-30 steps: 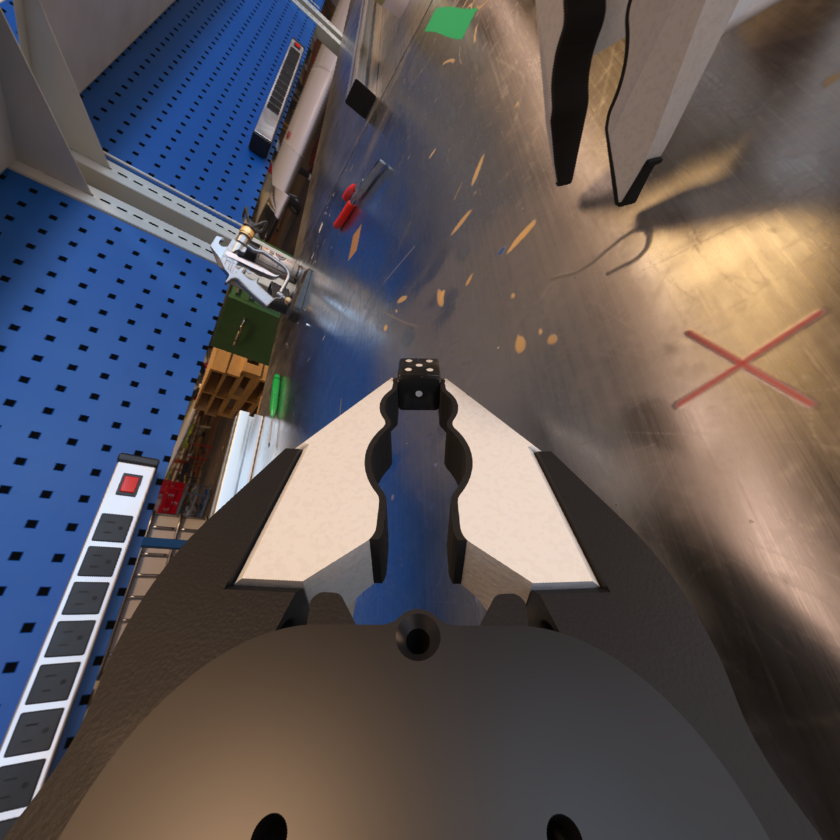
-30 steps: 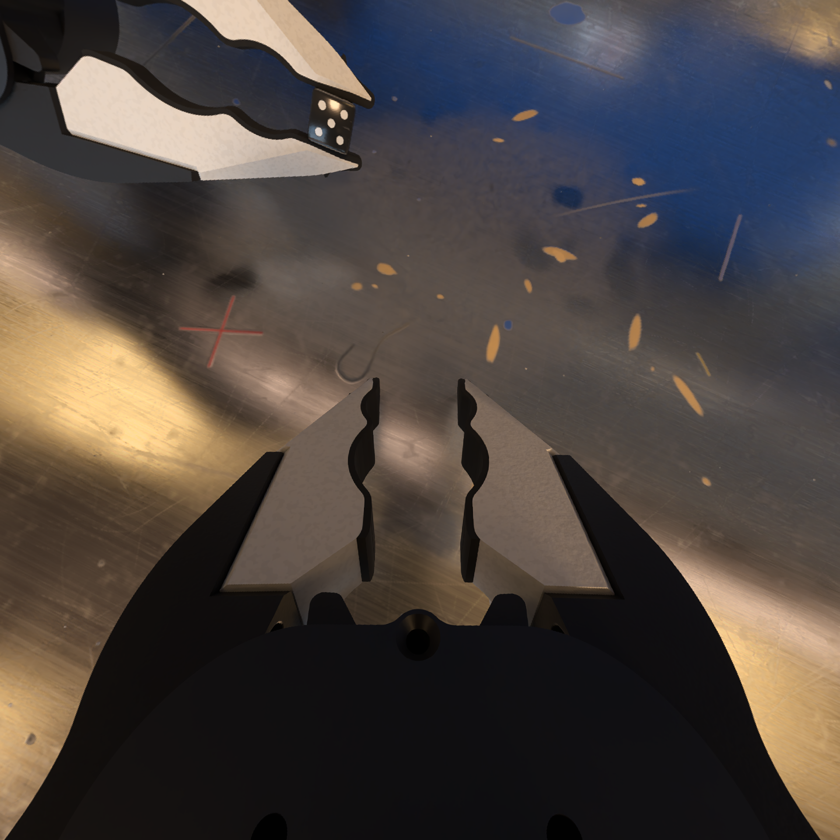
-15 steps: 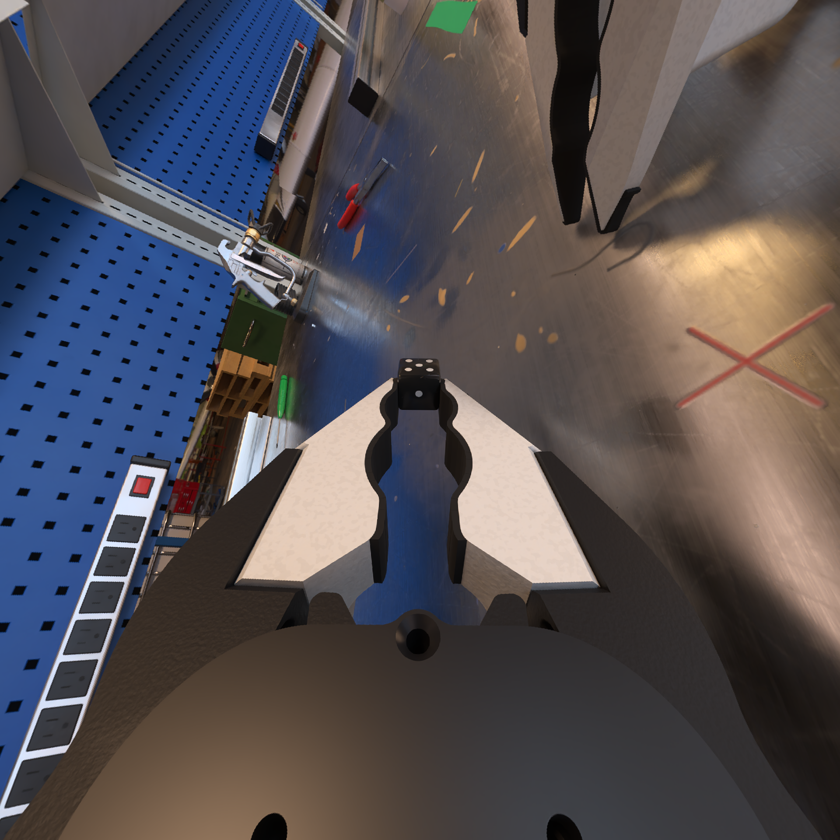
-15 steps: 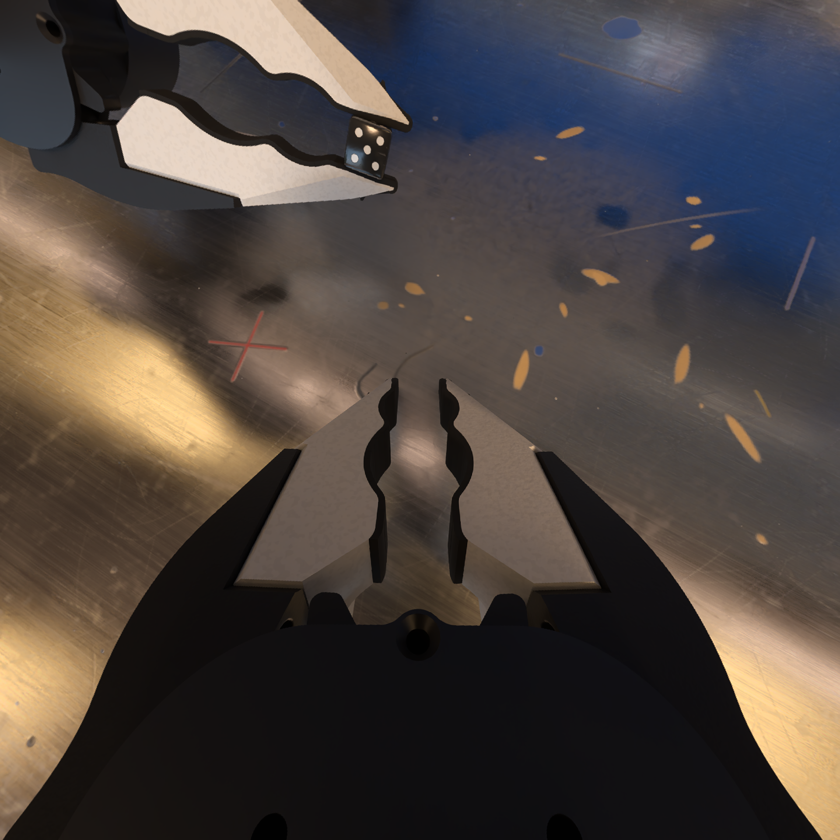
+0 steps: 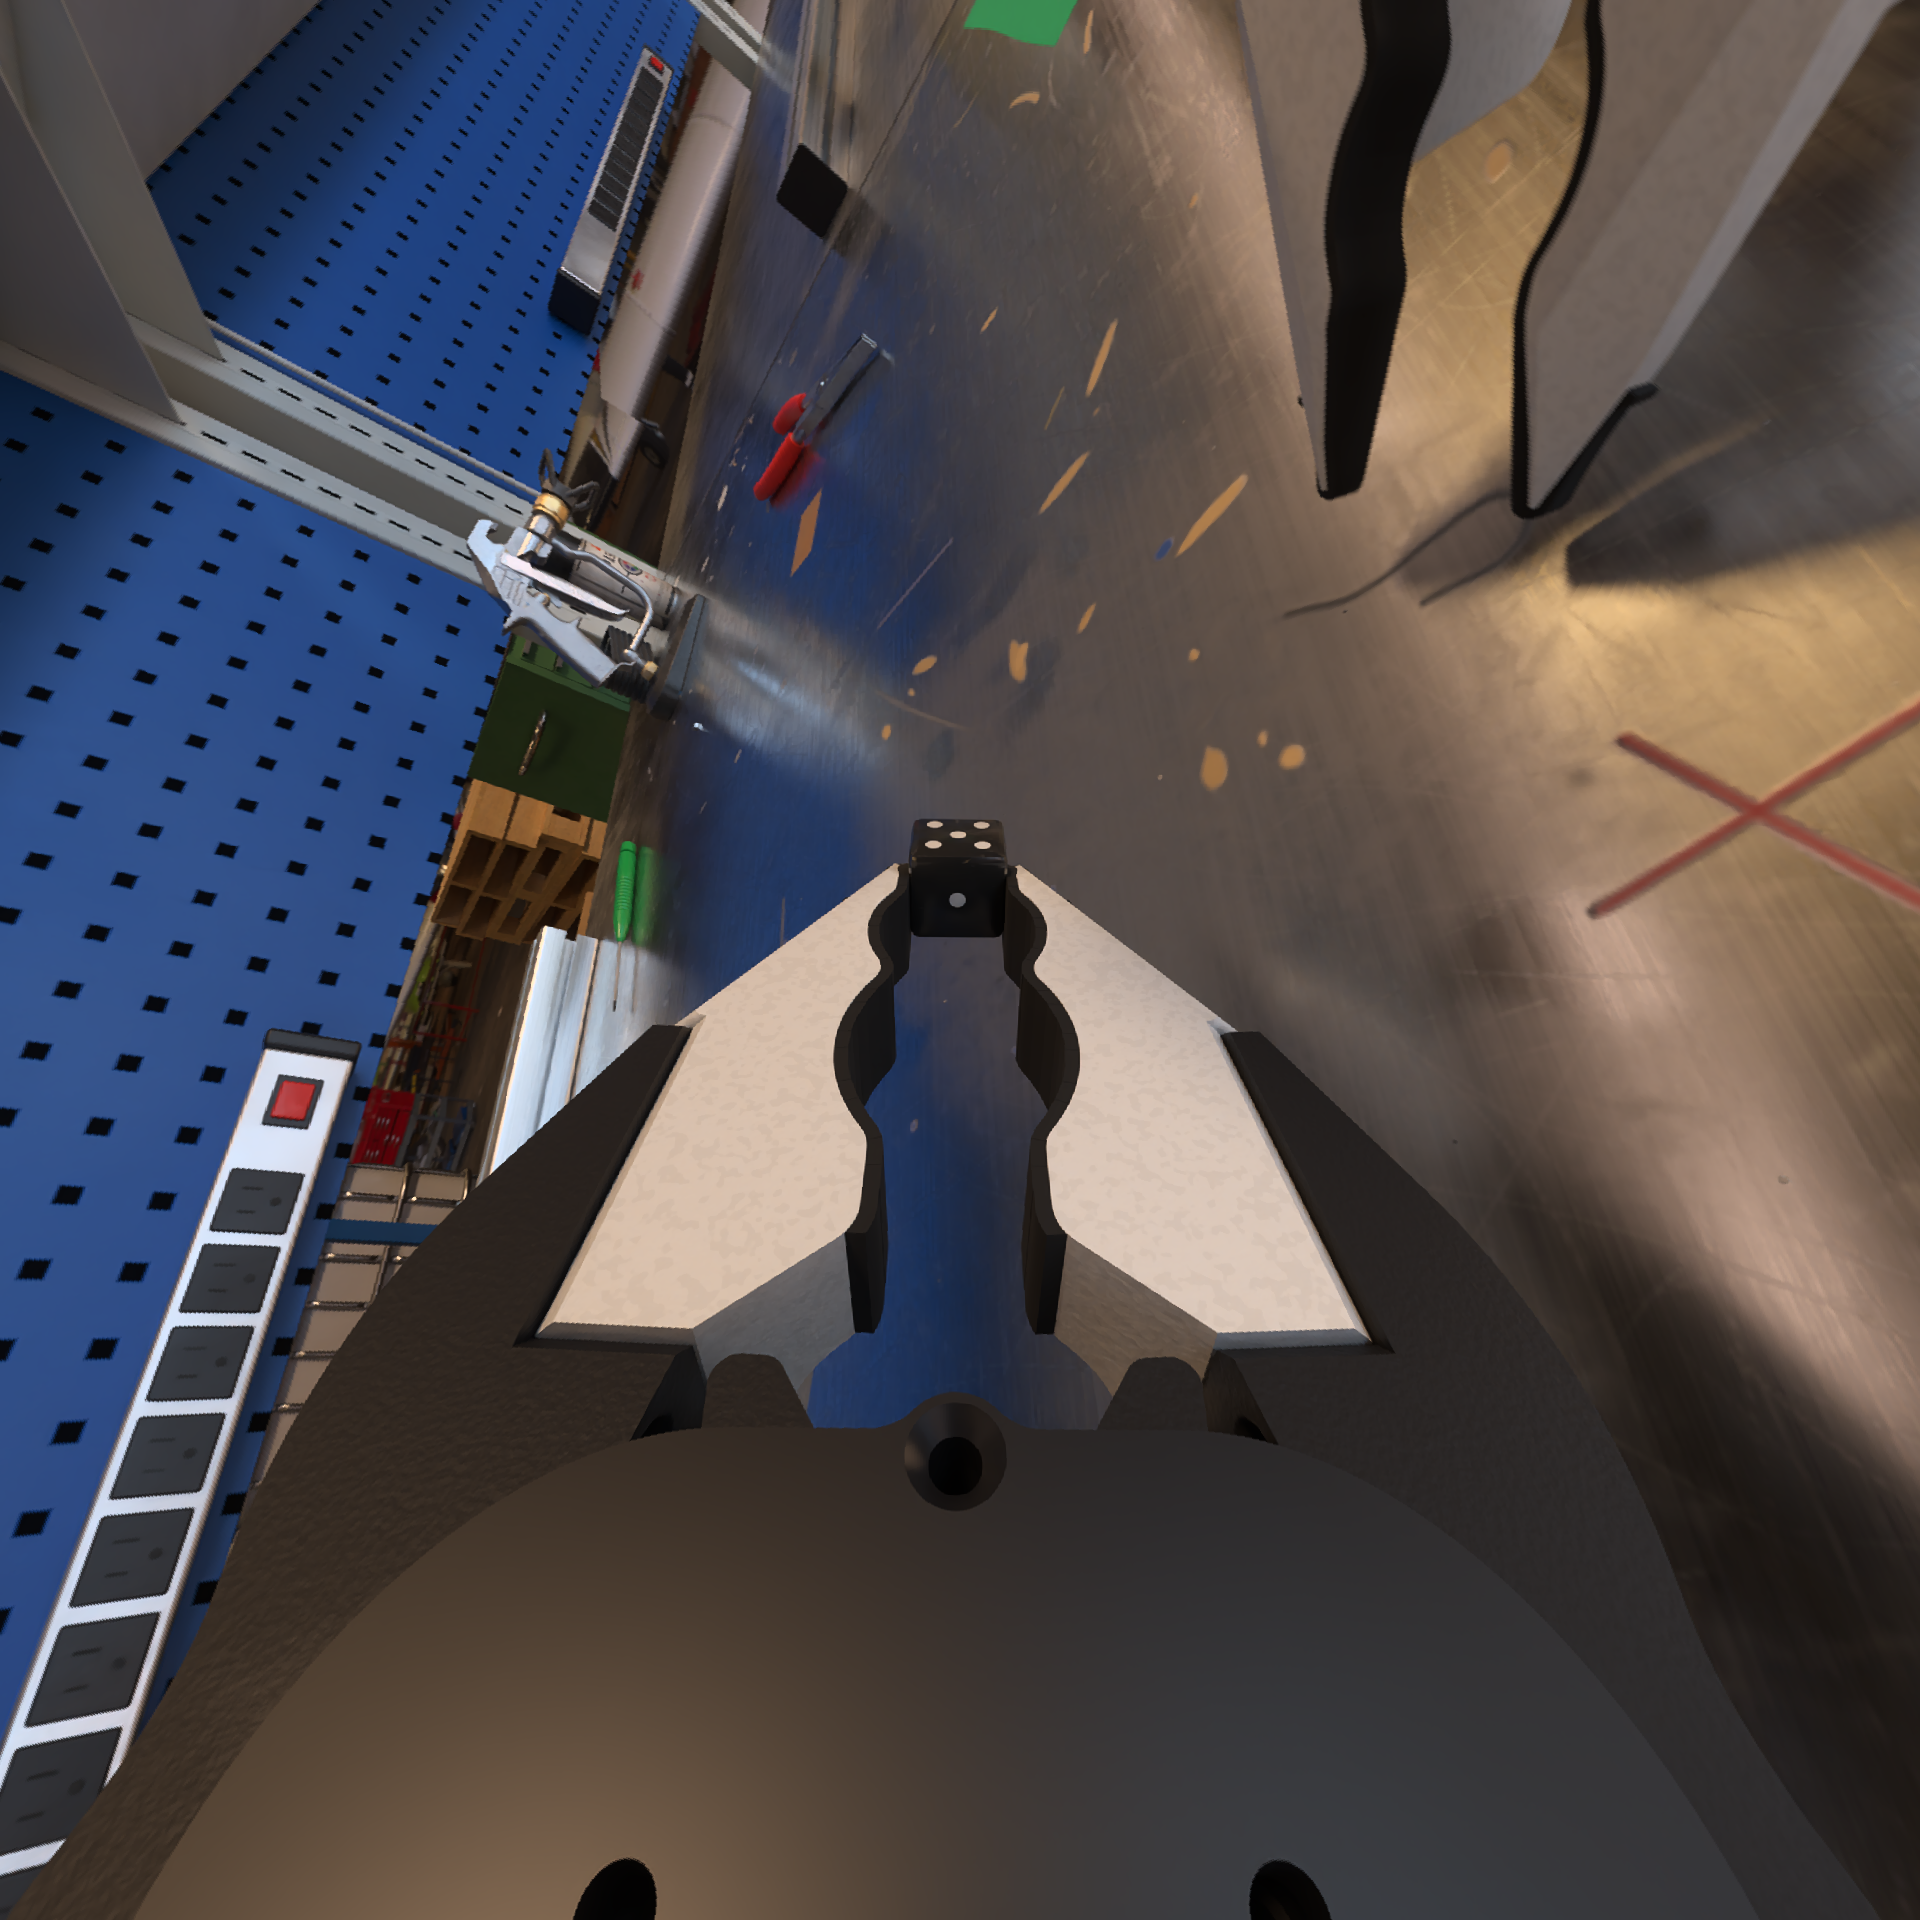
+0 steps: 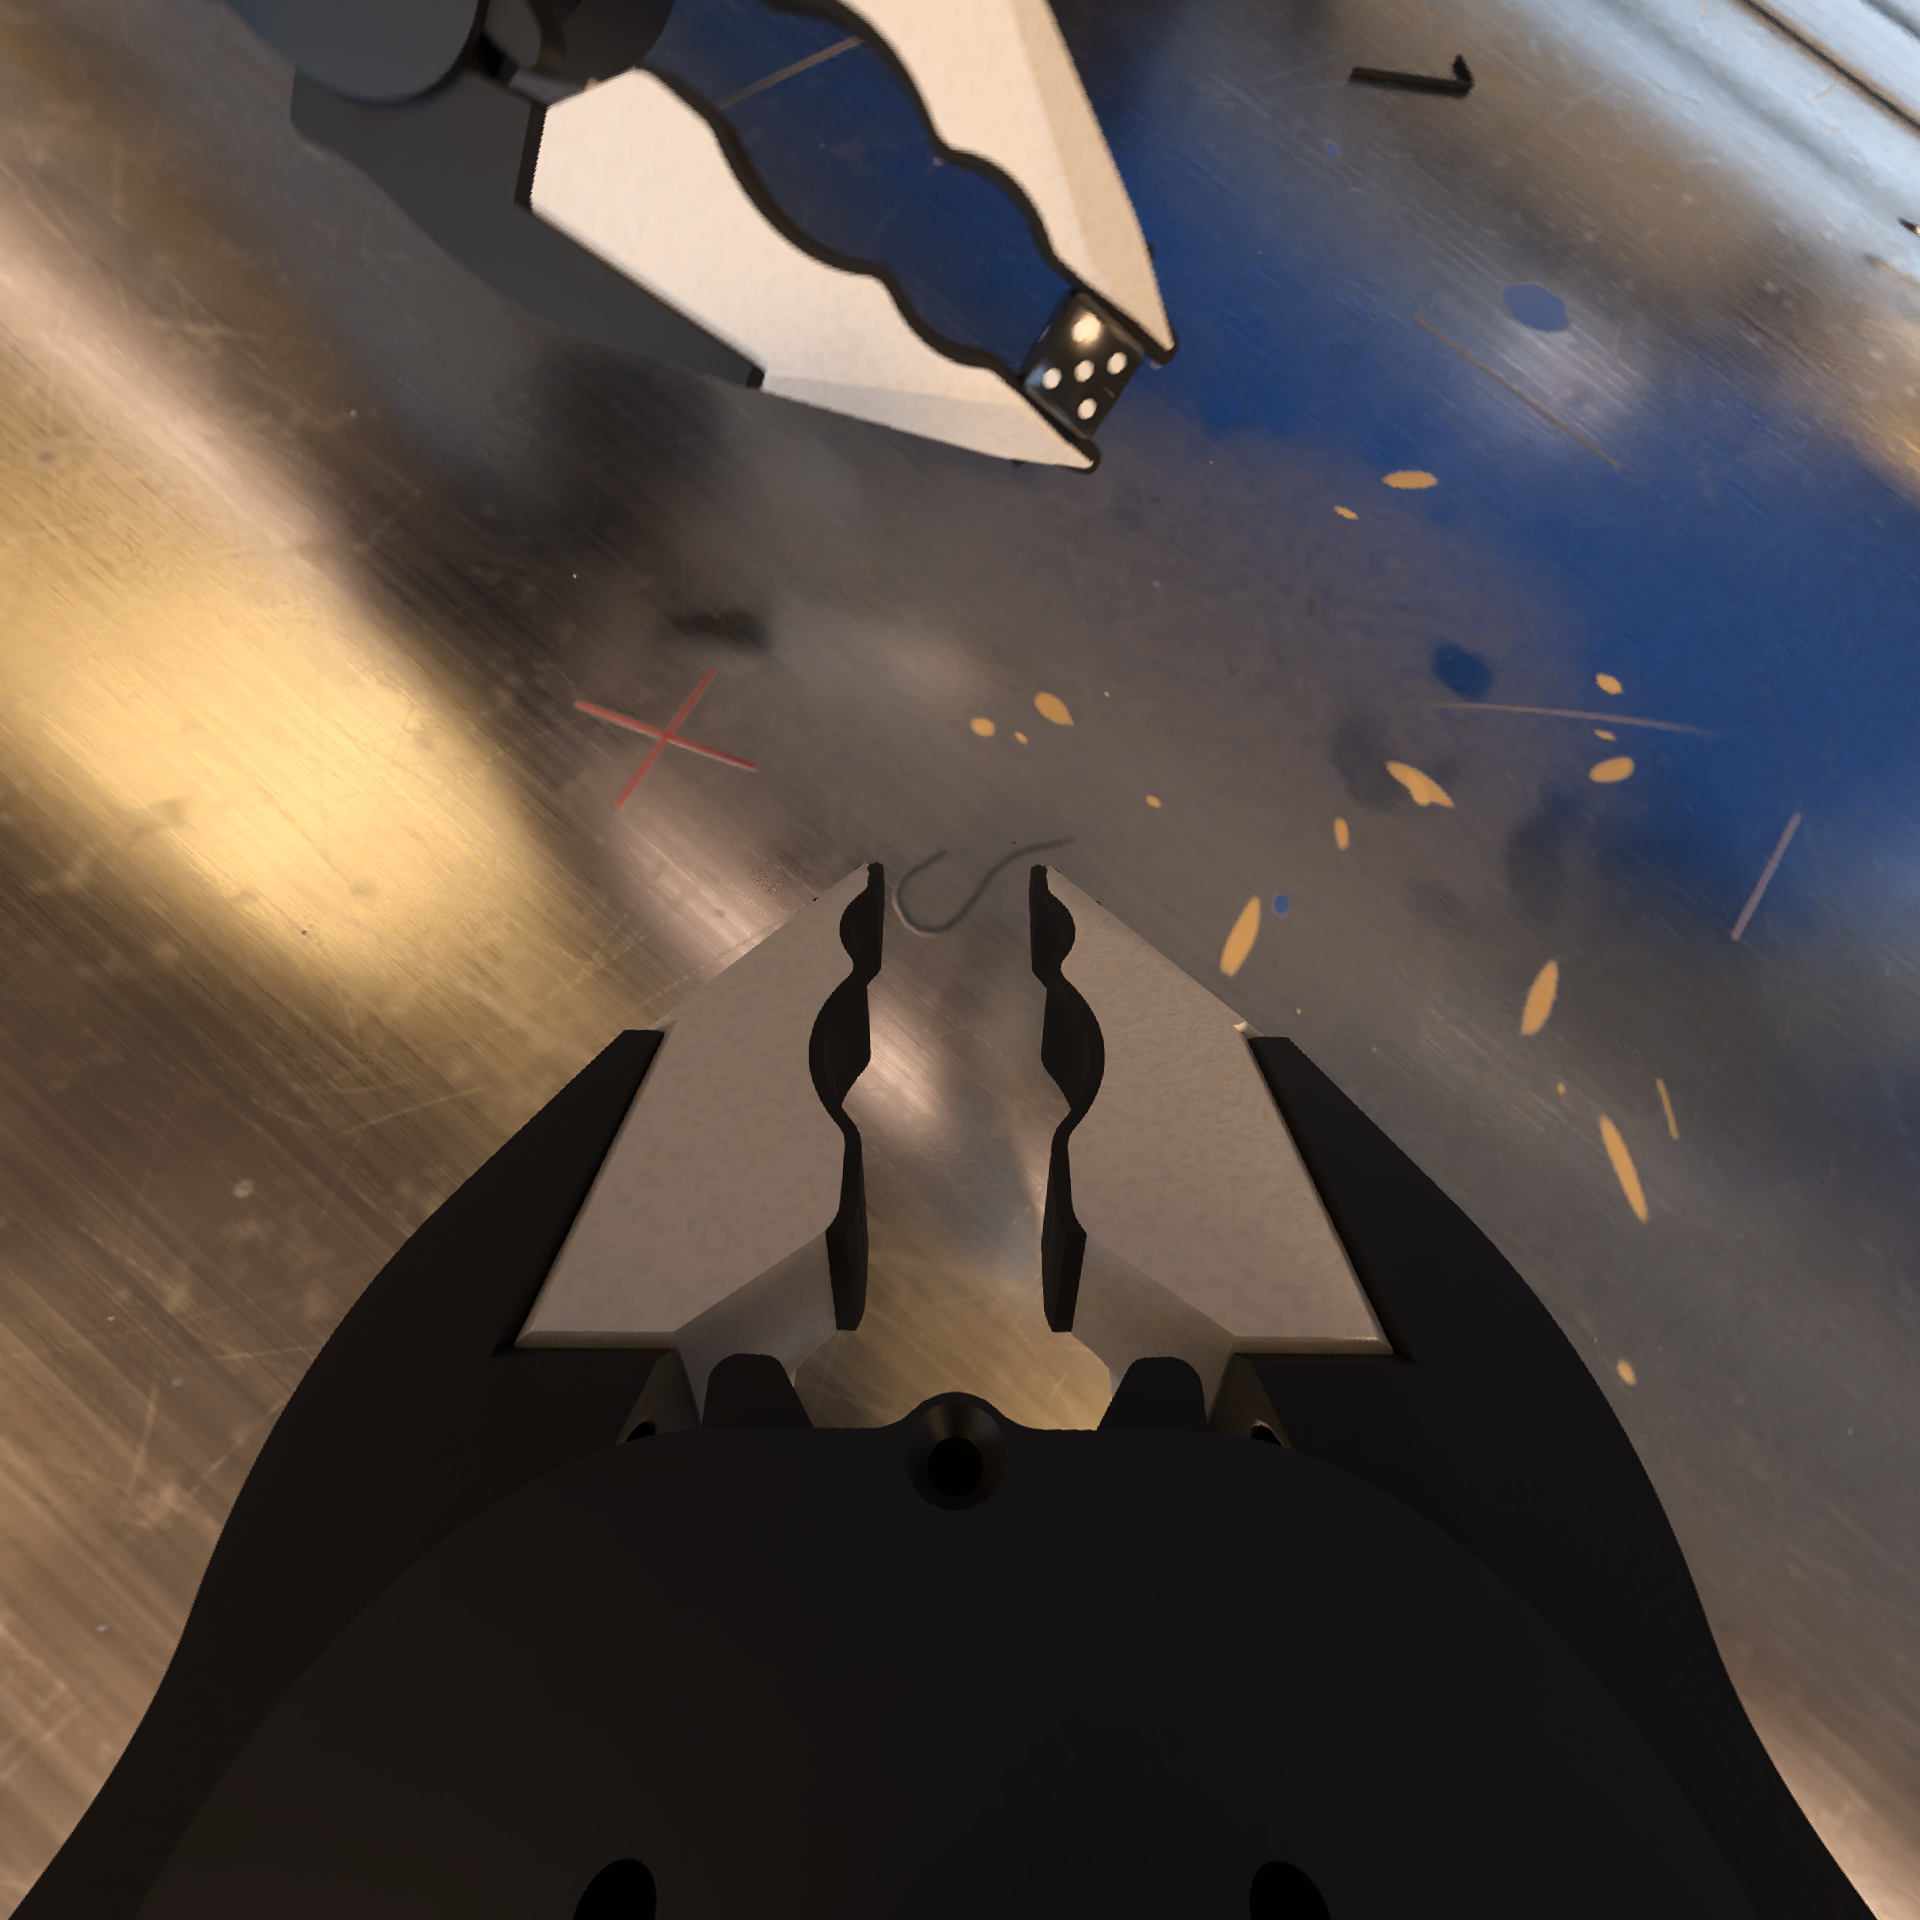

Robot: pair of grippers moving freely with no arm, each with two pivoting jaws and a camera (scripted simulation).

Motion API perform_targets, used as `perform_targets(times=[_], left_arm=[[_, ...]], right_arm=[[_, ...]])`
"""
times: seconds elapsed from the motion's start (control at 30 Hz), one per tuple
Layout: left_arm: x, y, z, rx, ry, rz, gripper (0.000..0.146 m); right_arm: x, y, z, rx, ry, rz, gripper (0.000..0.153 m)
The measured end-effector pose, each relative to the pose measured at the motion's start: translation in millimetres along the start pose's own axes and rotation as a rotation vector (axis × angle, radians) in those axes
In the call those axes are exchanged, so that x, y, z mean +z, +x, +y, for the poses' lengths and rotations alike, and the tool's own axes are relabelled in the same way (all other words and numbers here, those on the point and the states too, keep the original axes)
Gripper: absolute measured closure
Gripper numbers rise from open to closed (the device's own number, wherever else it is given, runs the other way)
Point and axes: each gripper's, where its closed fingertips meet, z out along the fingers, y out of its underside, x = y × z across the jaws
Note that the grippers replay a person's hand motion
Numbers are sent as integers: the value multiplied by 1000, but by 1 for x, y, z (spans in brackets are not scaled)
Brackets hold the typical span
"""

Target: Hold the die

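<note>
A black die with white pips [image 5: 957, 902] is pinched between the fingertips of my left gripper [image 5: 956, 881], which is shut on it and holds it above the metal tabletop [image 5: 1455, 1143]. In the right wrist view the die [image 6: 1081, 372] and the left gripper [image 6: 1120, 407] show at the upper middle. My right gripper [image 6: 956, 878] is open and empty, with a moderate gap between its jaws, and sits below the die and apart from it. It also shows in the left wrist view [image 5: 1439, 499], pointing down at the top right.
A red X mark [image 5: 1766, 810] is painted on the table; it also shows in the right wrist view [image 6: 665, 738]. Red-handled pliers [image 5: 800, 436], a green screwdriver [image 5: 627, 888] and a metal tool [image 5: 561, 603] lie near a blue pegboard [image 5: 208, 727] bearing a power strip [image 5: 177, 1403].
The right gripper has moved closer to the die, which now looks larger and further right in its view. Its jaws narrowed, then widened a little. The left gripper keeps its hold.
</note>
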Motion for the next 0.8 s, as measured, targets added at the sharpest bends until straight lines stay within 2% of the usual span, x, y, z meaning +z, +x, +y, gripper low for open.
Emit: perform_targets(times=[0.2, 0.33, 0.5, 0.63, 0.8], left_arm=[[-2, -12, 0, 11, 1, -46, 130], [-4, -13, 1, 109, 4, -86, 130], [-7, -10, -1, 151, 5, -92, 130], [-9, -7, -1, 159, 7, -99, 130], [-9, -6, 3, 145, 0, -94, 130]], right_arm=[[3, 1, -1, -81, -22, 31, 129], [-2, 3, 0, -217, -64, 98, 127], [-1, 1, 4, -301, -142, 70, 124], [1, -2, 1, -395, -157, 136, 131], [2, 0, -2, -463, -175, 181, 125]])
